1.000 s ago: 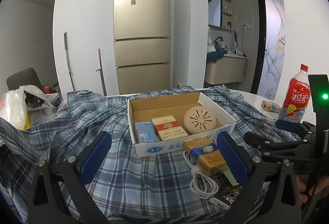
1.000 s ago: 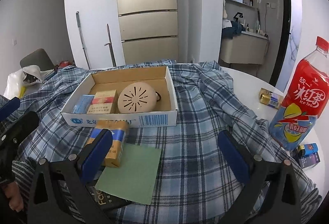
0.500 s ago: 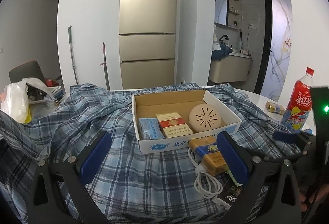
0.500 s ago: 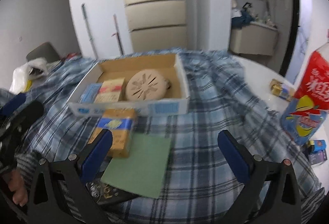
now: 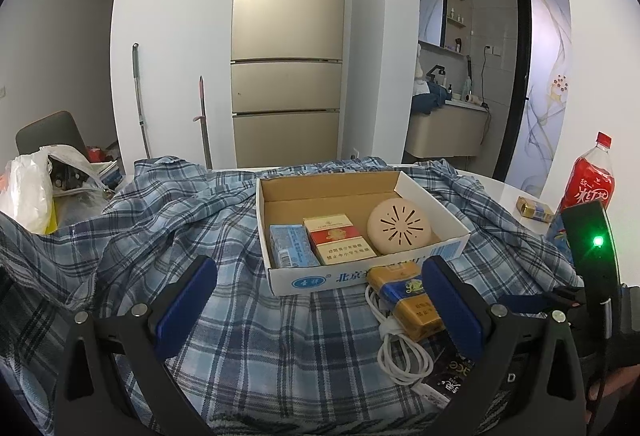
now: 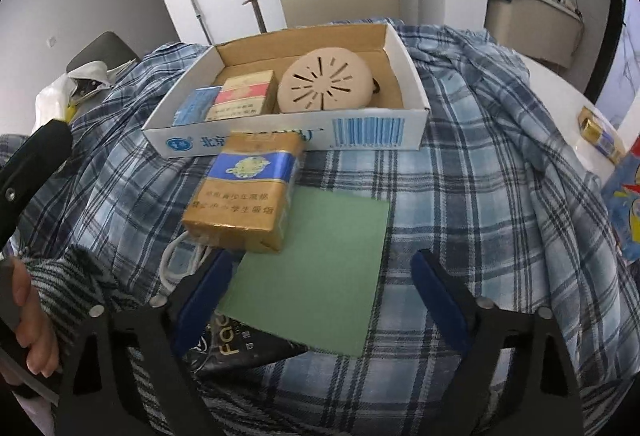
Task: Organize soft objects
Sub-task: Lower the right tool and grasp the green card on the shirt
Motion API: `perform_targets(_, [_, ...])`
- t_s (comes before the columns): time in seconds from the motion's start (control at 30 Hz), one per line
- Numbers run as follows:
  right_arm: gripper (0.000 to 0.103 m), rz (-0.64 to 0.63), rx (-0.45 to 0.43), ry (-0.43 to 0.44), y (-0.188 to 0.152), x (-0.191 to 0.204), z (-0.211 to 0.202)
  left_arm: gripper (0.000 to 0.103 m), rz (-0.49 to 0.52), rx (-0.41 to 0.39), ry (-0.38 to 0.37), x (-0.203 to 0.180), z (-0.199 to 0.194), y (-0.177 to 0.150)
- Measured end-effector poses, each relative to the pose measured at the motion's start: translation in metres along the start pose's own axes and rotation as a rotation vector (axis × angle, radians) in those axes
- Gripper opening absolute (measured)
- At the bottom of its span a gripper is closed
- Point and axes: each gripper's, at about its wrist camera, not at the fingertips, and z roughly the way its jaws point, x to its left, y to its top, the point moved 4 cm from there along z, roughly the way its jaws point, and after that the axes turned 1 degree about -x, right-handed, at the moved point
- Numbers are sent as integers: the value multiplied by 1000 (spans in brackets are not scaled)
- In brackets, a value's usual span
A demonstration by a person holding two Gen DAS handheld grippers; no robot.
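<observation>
A blue plaid shirt [image 5: 168, 236] lies spread over the table, also in the right wrist view [image 6: 480, 163]. On it stands an open cardboard box [image 5: 280, 280] holding a red-and-gold pack [image 5: 336, 240], a blue pack [image 5: 290, 246] and a round beige vented disc [image 5: 400, 228]. A gold-and-blue cigarette pack [image 6: 244, 191] lies in front of the box, partly on a green sheet [image 6: 316, 272] and a white cable [image 5: 400, 348]. My left gripper [image 5: 316, 312] is open above the shirt. My right gripper [image 6: 320, 300] is open over the green sheet.
A red iced-tea bottle [image 5: 590, 181] and a small gold pack [image 5: 534, 209] stand on the white table at the right. A black packet [image 6: 240, 348] lies under the green sheet. A plastic bag [image 5: 28, 191] sits at the left. A fridge [image 5: 286, 43] stands behind.
My right gripper has moved forward and down toward the gold-and-blue pack and green sheet. My left gripper has risen slightly and drawn back. Nothing on the table has moved.
</observation>
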Motion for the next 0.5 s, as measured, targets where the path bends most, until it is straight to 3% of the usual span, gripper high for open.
perform_targets(0.2, [70, 24, 19, 21, 0, -4, 1, 103, 4, -3, 1, -2, 1, -1])
perform_targets(0.5, [70, 34, 33, 28, 5, -21, -13, 103, 1, -6, -1, -2, 0, 0])
